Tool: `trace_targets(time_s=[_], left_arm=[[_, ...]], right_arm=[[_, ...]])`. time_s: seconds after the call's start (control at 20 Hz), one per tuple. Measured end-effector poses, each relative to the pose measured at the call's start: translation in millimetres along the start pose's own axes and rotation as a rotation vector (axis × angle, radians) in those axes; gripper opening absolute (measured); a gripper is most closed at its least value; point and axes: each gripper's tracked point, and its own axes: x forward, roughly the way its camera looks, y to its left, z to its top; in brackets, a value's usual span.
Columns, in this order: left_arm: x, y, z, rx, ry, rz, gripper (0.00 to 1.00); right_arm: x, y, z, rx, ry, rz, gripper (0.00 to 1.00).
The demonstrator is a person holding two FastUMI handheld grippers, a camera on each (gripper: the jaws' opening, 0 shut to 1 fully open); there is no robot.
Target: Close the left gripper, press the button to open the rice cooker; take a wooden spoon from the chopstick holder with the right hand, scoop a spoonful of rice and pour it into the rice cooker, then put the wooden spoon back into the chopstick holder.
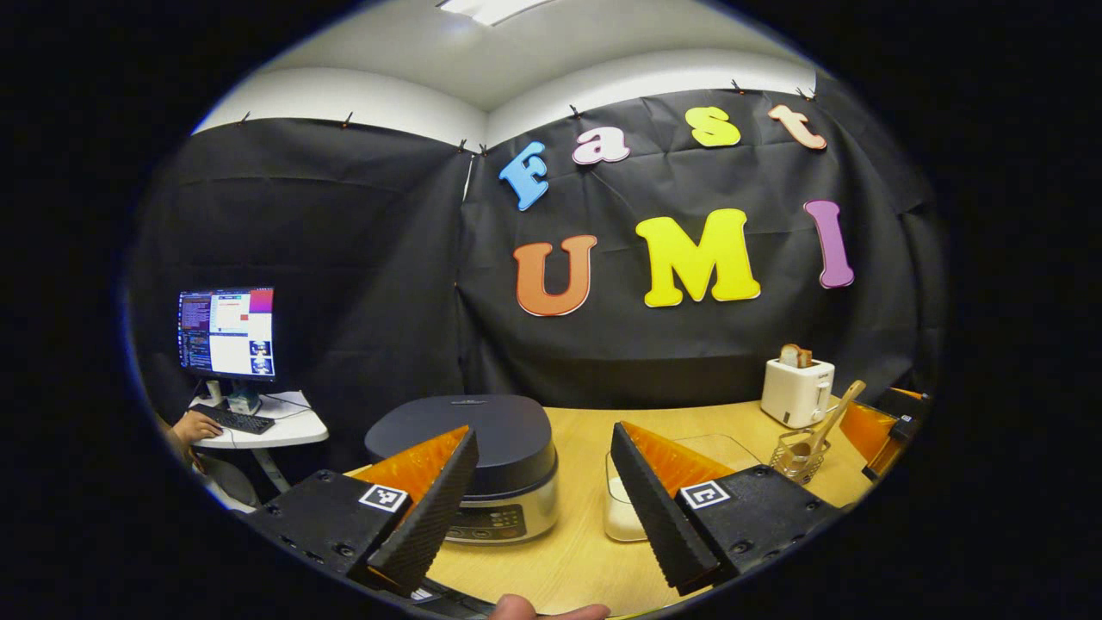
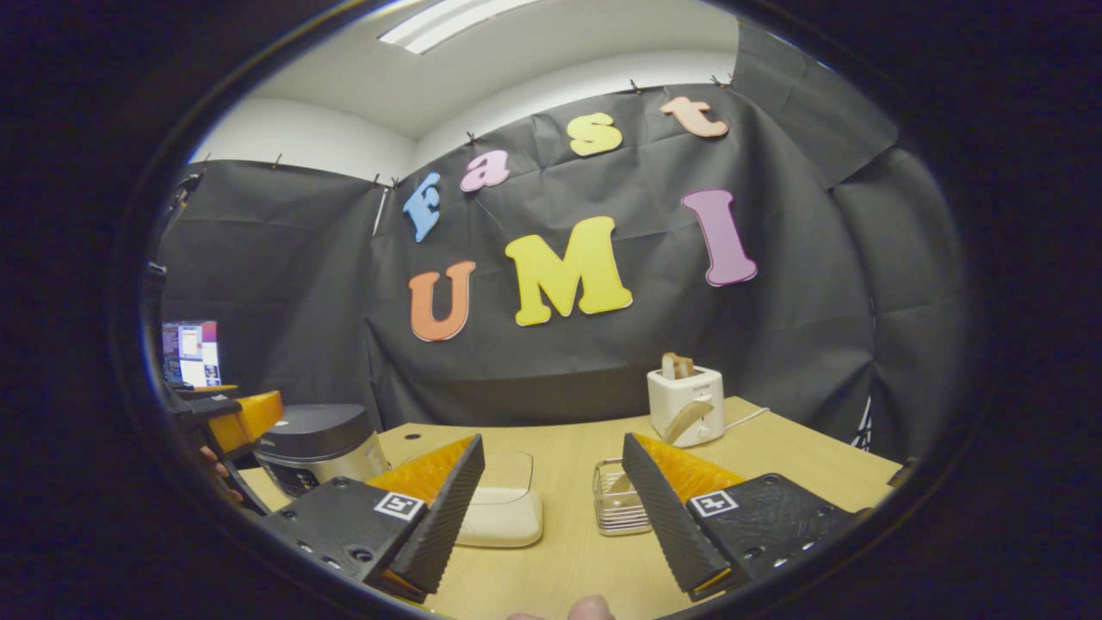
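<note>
left gripper [image 1: 542,508]: jaws spread wide, empty, above table edge, facing rice cooker
right gripper [image 2: 555,517]: jaws spread wide, empty, aimed between rice container and chopstick holder
rice cooker [image 1: 482,461]: lid shut, on table [image 1: 560,560], just beyond left finger
rice container [image 2: 504,508]: clear, right of cooker
chopstick holder [image 1: 799,456]: wire, wooden spoon [image 1: 831,422] standing in it, tilted right
toaster [image 1: 796,387]: behind holder, bread in slot
monitor [image 1: 226,333]: far left, side desk

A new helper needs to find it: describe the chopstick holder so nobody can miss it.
On the wooden table, look just in front of the white toaster. The chopstick holder is the small wire basket there, the only container with a wooden spoon sticking out.
</note>
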Motion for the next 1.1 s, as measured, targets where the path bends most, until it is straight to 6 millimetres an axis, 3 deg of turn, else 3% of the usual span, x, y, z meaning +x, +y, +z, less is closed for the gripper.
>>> trace_targets(time_s=[0.1, 0.2, 0.25, 0.3, 0.45, 0.5, 0.65, 0.7, 0.75, 0.8, 0.95, 1.1], left_arm=[[10.1, 18.0, 0.5, 0.006, 0.030, 0.039, 0.96], [18.9, 29.7, 3.9, -0.005, 0.073, 0.041, 0.90], [24.3, 33.8, 6.4, -0.014, 0.099, 0.034, 0.88], [30.9, 39.2, 10.0, -0.021, 0.116, 0.029, 0.84], [45.0, 59.8, 19.5, -0.013, 0.153, 0.052, 0.74], [49.6, 60.9, 21.1, -0.021, 0.171, 0.045, 0.64], [60.2, 58.8, 10.2, -0.057, 0.293, -0.011, 0.43], [64.8, 60.5, 7.6, -0.062, 0.326, -0.030, 0.30], [69.0, 61.6, 2.6, -0.060, 0.364, -0.034, 0.29], [72.0, 65.2, -3.2, -0.049, 0.404, -0.038, 0.18], [74.7, 66.8, -29.8, -0.061, 0.564, -0.043, 0.05], [77.9, 63.8, -37.8, -0.062, 0.628, -0.053, 0.02]], right_arm=[[2.7, -0.6, -3.9, -0.002, 0.003, 0.014, 0.96], [6.1, 0.3, -6.6, -0.001, 0.011, 0.032, 0.92], [7.1, -0.9, -6.9, 0.000, 0.012, 0.037, 0.96], [8.2, -3.4, -6.3, 0.004, 0.009, 0.040, 1.00], [11.4, -14.9, -1.7, 0.019, -0.010, 0.028, 0.96], [12.4, -18.0, -1.5, 0.026, -0.015, 0.026, 0.96], [16.5, -20.3, -1.4, 0.047, -0.006, 0.045, 0.96], [16.4, -22.3, -2.7, 0.054, -0.003, 0.050, 0.96], [15.8, -25.6, -3.2, 0.062, -0.004, 0.050, 0.96], [14.9, -28.4, -2.8, 0.071, -0.007, 0.048, 0.92], [16.0, -38.9, -1.6, 0.097, -0.007, 0.034, 0.95], [17.6, -42.5, -1.4, 0.106, -0.008, 0.026, 0.95]])
